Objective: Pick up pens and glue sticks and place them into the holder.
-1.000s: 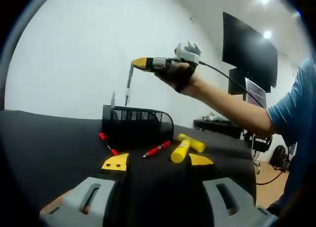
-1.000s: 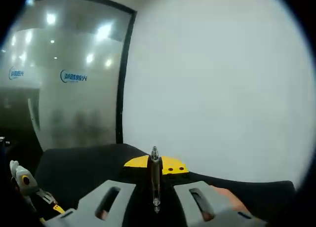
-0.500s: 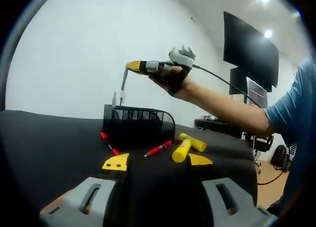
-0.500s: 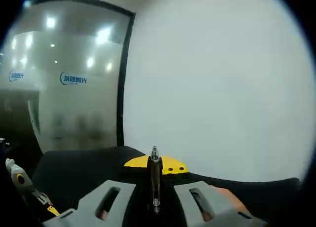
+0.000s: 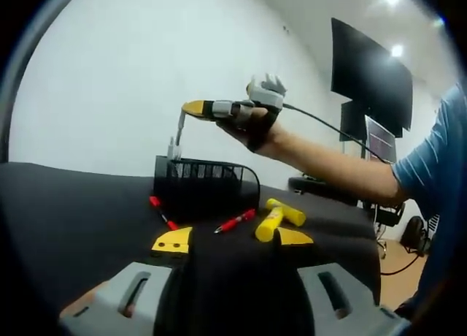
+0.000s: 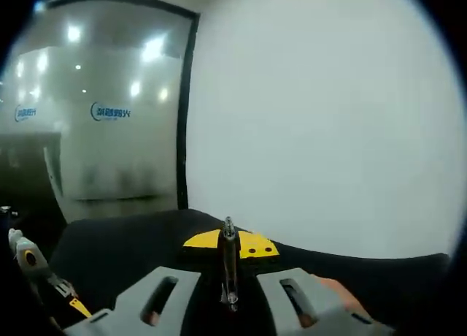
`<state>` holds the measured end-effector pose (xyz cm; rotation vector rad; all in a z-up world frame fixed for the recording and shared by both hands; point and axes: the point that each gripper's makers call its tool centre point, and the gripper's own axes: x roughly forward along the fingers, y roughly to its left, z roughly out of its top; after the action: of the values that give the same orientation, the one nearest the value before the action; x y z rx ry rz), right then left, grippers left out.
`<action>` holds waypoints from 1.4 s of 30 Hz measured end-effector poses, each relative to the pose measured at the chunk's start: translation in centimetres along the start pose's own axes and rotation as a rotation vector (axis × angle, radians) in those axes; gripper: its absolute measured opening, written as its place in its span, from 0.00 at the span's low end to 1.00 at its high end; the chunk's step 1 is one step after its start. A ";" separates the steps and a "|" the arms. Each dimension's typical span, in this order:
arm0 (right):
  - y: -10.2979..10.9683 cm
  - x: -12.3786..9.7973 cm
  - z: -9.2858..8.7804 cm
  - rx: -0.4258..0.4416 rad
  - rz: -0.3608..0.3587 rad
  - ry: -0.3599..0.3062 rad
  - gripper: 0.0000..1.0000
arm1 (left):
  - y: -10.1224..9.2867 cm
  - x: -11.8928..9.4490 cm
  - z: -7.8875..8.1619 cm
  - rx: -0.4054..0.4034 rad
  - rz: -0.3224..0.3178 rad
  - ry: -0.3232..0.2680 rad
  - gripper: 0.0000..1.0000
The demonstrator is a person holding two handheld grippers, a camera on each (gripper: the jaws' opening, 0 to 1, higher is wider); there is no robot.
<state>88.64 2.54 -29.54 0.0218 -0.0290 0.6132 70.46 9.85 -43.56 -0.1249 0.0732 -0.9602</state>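
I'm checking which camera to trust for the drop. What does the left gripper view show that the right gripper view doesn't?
Left gripper view: the black mesh holder, two red pens and two yellow glue sticks lying on the black table, plus the right gripper hanging its grey pen over the holder's left end.

Right gripper view: a glass wall with a blue logo.

Both: the grey pen, gripped by the right gripper's shut jaws, the black table and the white wall.
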 end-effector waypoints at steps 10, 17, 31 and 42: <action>0.6 -0.6 -2.3 -0.017 0.001 0.048 0.04 | -0.2 0.1 -0.1 0.002 0.000 0.000 0.43; 0.9 -1.0 -3.8 -0.029 0.002 0.081 0.04 | -0.1 0.1 -0.1 0.004 0.001 0.001 0.43; 1.7 -1.3 -5.8 -0.073 0.021 0.138 0.04 | -0.2 0.1 -0.2 0.008 0.005 0.006 0.43; 1.1 -0.9 -7.2 -0.064 0.011 0.186 0.04 | 0.0 0.1 -0.2 0.005 0.010 0.008 0.42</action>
<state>87.42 3.15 -36.79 -0.0973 0.1316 0.6227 70.49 9.73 -43.79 -0.1161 0.0787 -0.9505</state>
